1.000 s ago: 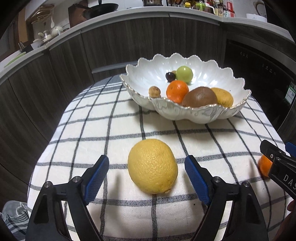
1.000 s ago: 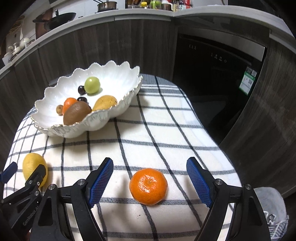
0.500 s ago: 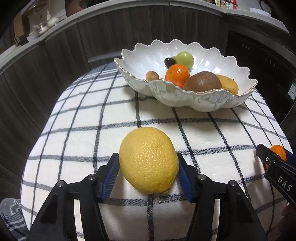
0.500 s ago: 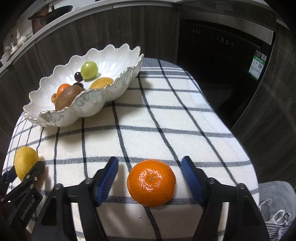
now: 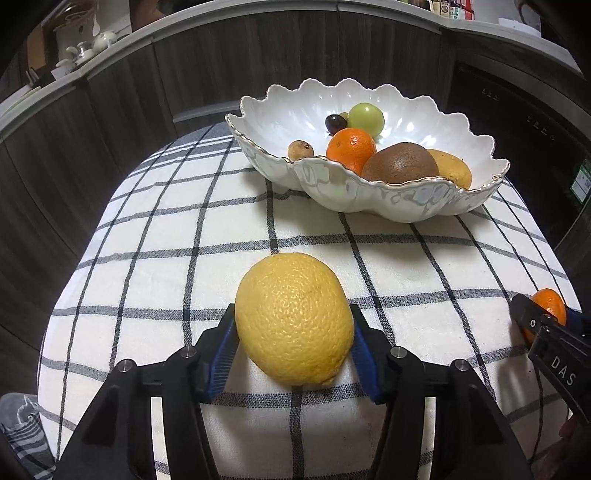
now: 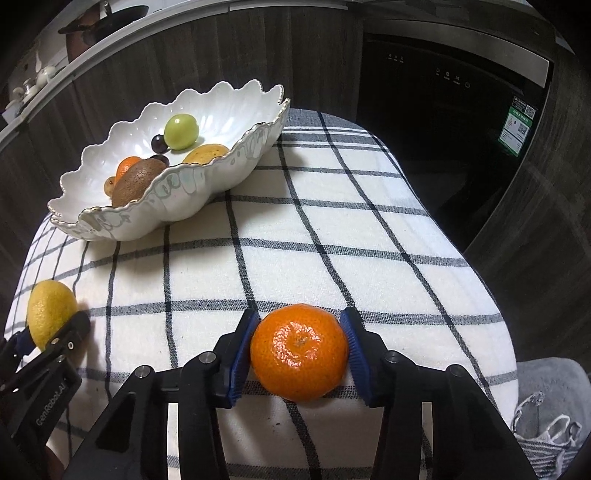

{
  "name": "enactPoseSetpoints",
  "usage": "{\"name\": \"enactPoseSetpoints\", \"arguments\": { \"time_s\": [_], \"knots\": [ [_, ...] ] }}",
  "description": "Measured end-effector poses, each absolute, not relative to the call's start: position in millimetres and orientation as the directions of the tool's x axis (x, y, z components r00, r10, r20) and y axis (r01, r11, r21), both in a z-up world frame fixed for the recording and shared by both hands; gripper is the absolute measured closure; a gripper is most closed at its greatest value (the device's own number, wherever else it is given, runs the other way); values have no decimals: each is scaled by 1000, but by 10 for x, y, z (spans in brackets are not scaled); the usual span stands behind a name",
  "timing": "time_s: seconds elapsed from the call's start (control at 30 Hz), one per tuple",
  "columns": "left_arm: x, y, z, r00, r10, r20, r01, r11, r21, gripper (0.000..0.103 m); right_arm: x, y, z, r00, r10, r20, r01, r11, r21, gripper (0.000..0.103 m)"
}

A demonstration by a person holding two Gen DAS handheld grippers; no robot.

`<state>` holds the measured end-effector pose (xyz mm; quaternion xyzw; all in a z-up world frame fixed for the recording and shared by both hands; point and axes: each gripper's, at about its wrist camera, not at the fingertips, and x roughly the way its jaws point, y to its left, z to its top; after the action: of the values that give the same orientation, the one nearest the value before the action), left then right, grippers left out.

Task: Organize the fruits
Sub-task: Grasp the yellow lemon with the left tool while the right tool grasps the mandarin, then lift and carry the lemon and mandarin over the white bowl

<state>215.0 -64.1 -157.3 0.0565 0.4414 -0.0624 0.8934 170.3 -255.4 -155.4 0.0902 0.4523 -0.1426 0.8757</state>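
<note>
Dark wood-grain cabinets (image 5: 110, 122) under a pale countertop (image 5: 122, 35); black built-in appliance (image 6: 443, 92) at right.

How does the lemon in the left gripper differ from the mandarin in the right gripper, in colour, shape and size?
The lemon is yellow with a coarse, pitted peel; the mandarin is bright orange and glossier. The lemon is oval, the mandarin rounder and flatter. The lemon looks bigger and fills the left gripper more than the mandarin fills the right gripper. Each sits between blue pads, over the checked cloth, outside the bowl.
</note>
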Motion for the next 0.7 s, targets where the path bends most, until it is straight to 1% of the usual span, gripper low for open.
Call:
{"name": "enactPoseSetpoints", "arguments": {
  "time_s": [0.17, 0.7],
  "knots": [
    [2118, -657, -1532, 603, -71, -795, 167, 985, 39, 48, 1681, -2538, -1486, 565, -158, -810, 319, 947, 38, 57],
    [2019, -569, -1192, 654, -76, -753, 147, 989, 28, 48, 1595, -2435, -1156, 640, -159, -752, 282, 959, 36, 57]
  ]
}}
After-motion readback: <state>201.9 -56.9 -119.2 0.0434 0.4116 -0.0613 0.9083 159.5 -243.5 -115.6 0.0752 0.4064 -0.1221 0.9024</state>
